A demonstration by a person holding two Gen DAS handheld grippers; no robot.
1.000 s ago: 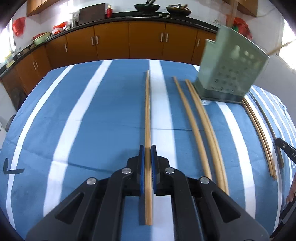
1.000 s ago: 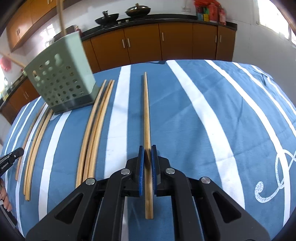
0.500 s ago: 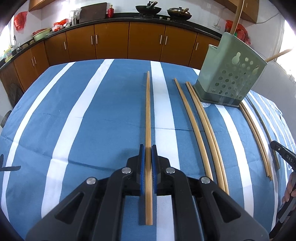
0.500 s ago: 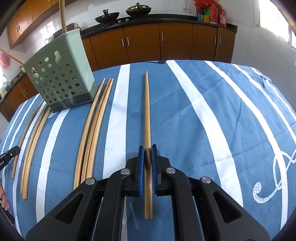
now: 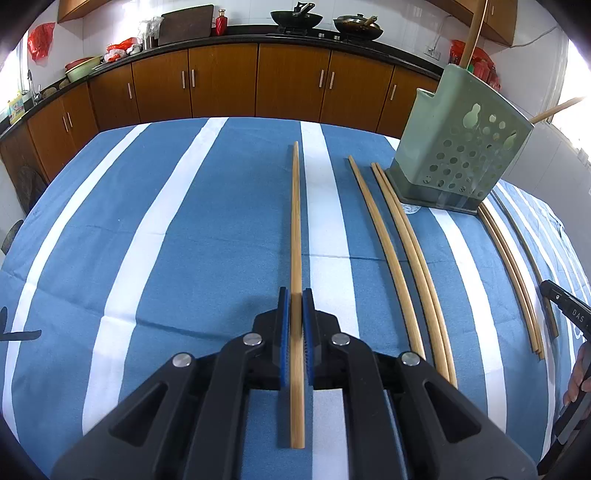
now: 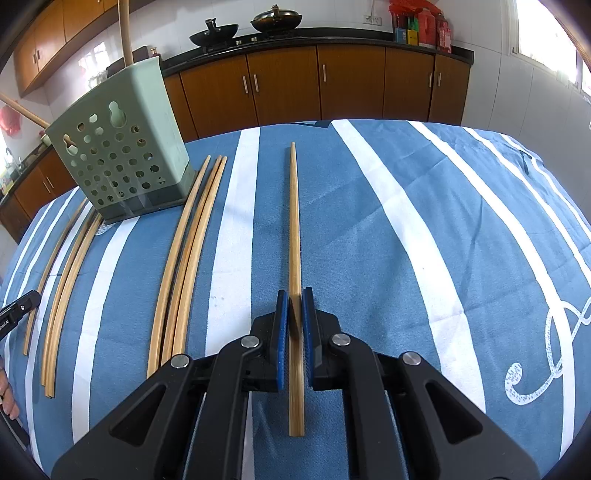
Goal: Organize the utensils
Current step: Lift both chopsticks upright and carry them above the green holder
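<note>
My left gripper (image 5: 294, 297) is shut on a long bamboo chopstick (image 5: 295, 221) that points straight ahead over the blue striped cloth. My right gripper (image 6: 294, 297) is shut on another chopstick (image 6: 293, 221) in the same way. The green perforated utensil holder (image 5: 461, 147) (image 6: 118, 147) stands upright between the two hands, with two chopsticks poking out of its top (image 5: 472, 33). Three loose chopsticks (image 5: 399, 258) lie left of the holder in the left wrist view, and three loose chopsticks (image 6: 188, 258) lie right of it in the right wrist view.
More chopsticks lie on the cloth past the holder (image 5: 513, 273) (image 6: 66, 280). The other gripper's tip and a hand show at each view's edge (image 5: 565, 306) (image 6: 18, 306). Brown cabinets (image 5: 221, 81) and a counter with woks stand beyond the table's far edge.
The holder was blurred and leaning a second ago and now stands sharp and still. Both grippers keep hold of their chopsticks in the same place.
</note>
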